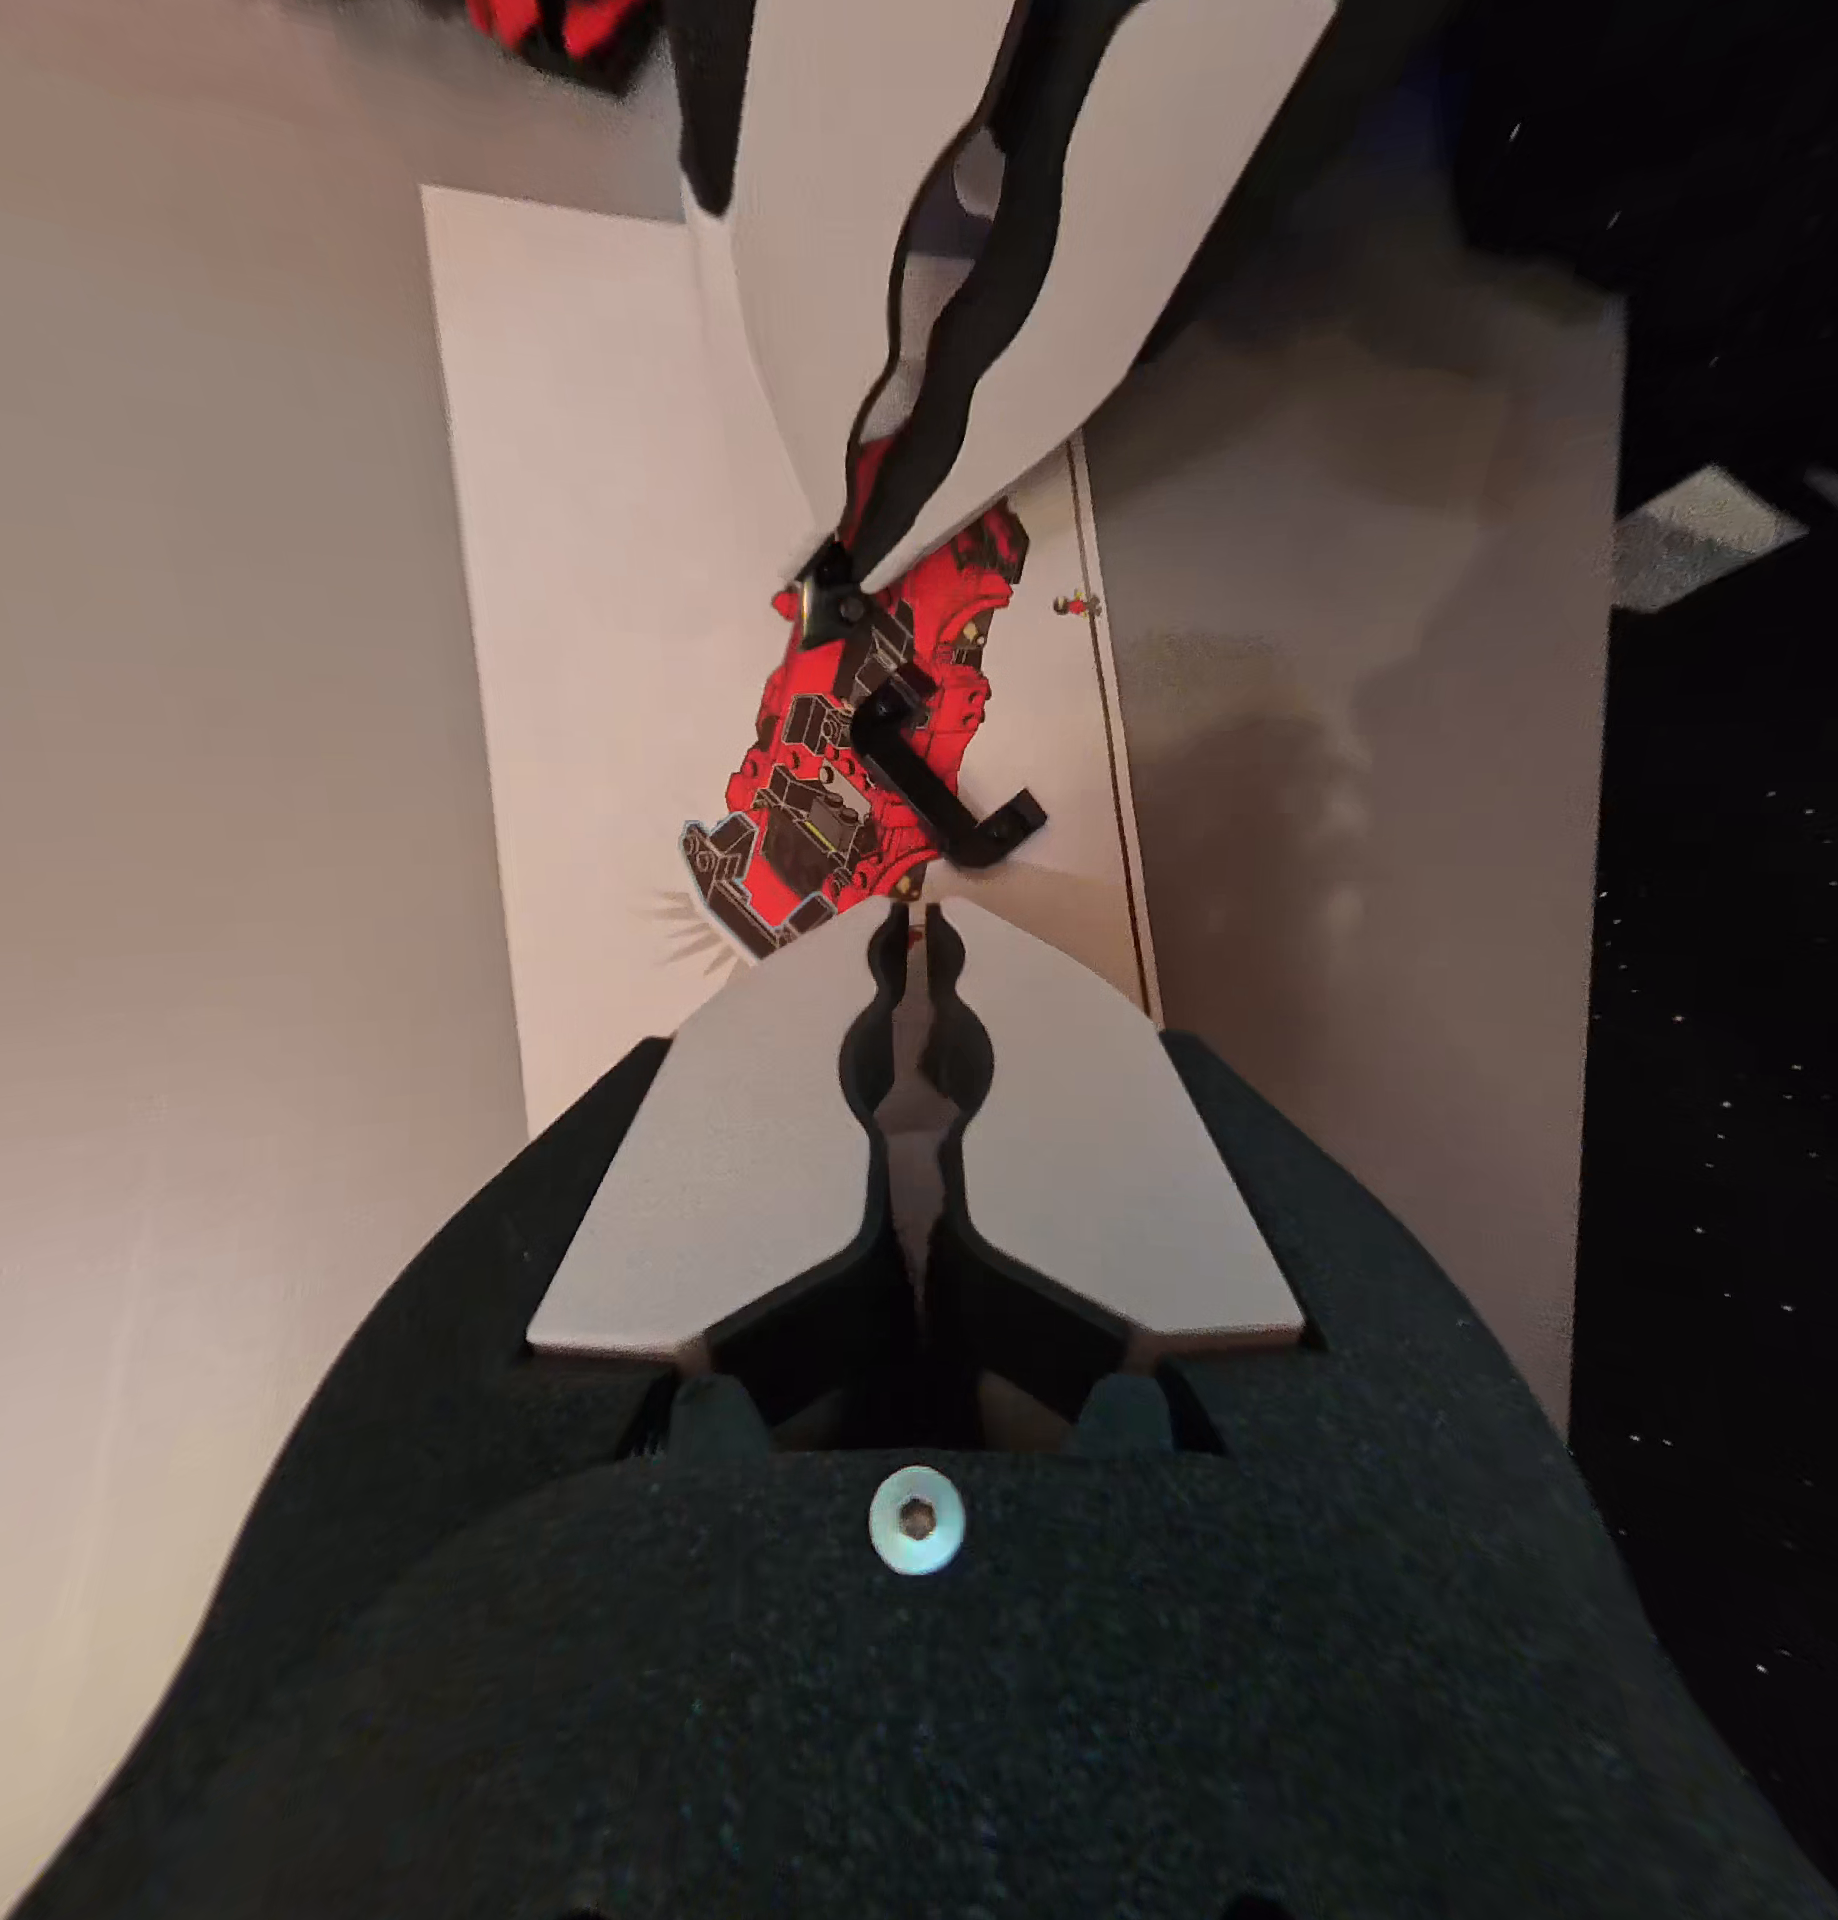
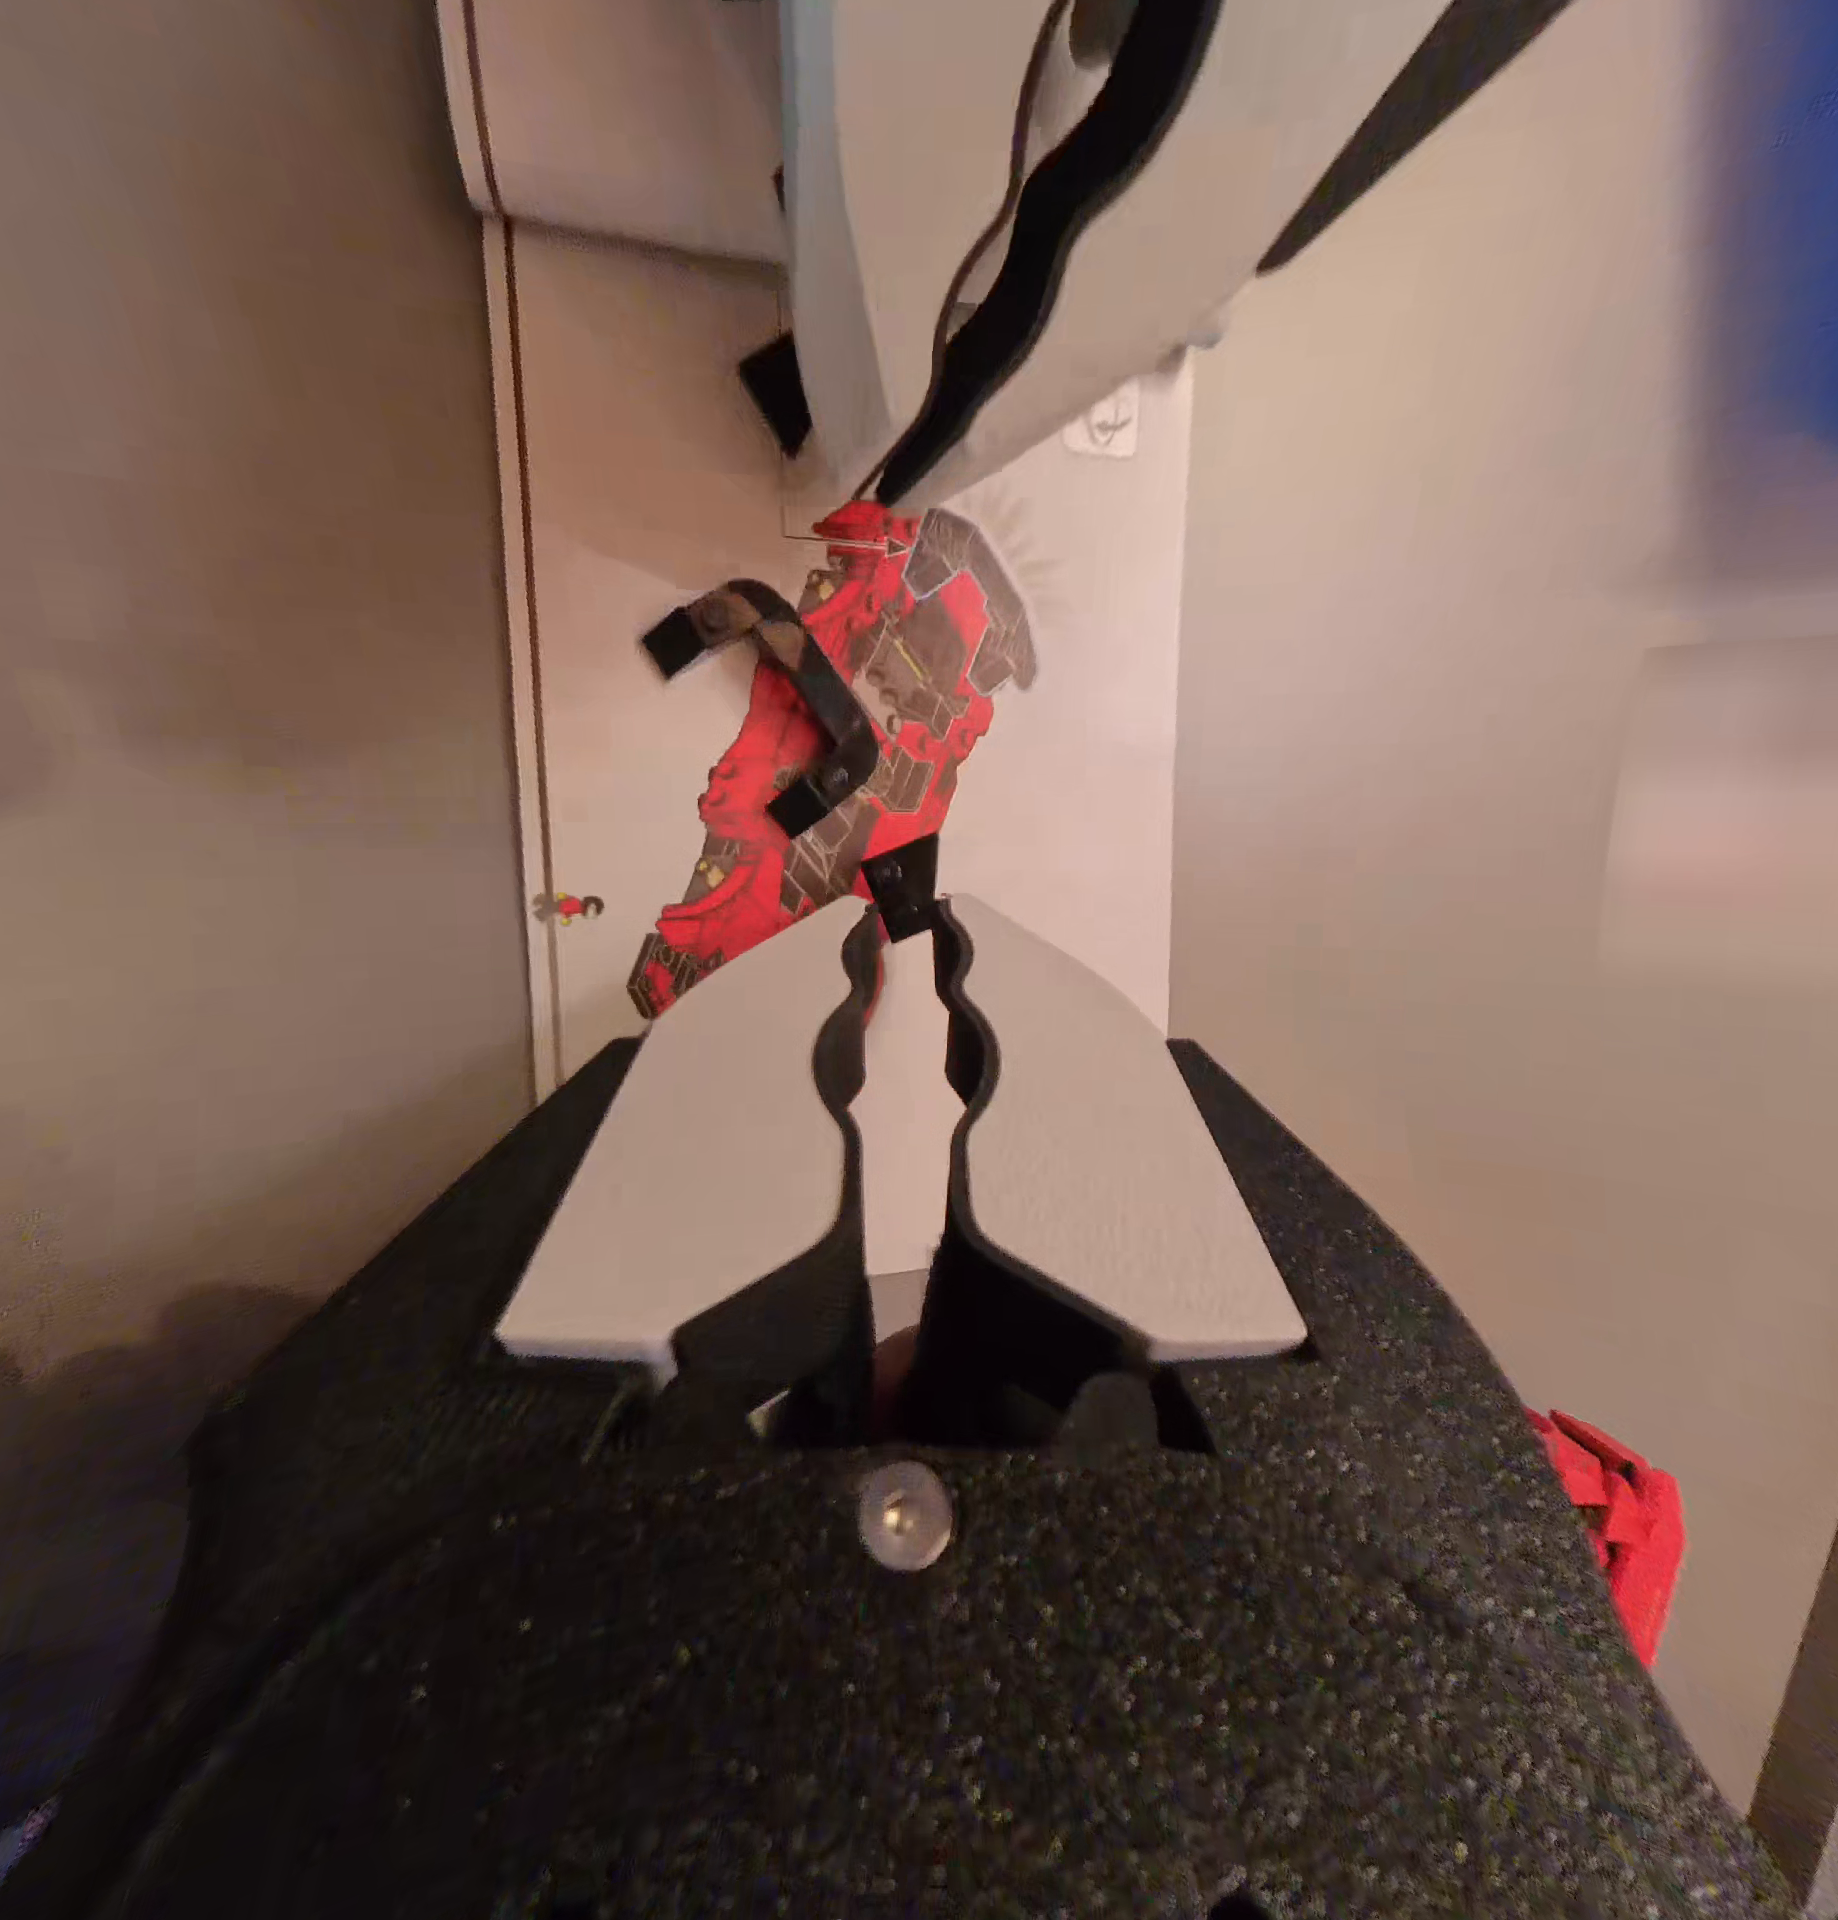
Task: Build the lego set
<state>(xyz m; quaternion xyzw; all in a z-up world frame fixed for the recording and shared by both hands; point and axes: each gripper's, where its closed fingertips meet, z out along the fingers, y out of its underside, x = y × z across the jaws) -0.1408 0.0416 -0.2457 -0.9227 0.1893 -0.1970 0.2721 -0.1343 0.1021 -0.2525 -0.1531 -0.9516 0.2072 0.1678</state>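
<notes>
right gripper (image 2: 907, 920) pinching angular black lego piece (image 2: 899, 894).

No legible text; instruction booklet page (image 1: 603, 520) shows only printed red model drawing, no readable writing.

Black bracket piece (image 1: 930, 769), over booklet (image 1: 603, 520)

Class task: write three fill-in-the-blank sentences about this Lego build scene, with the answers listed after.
1. The right gripper pinches a small ___ piece.
2. The car printed on the instruction page is mostly ___.
3. The left gripper has its jaws ___.
Answers: black; red; shut.
</notes>
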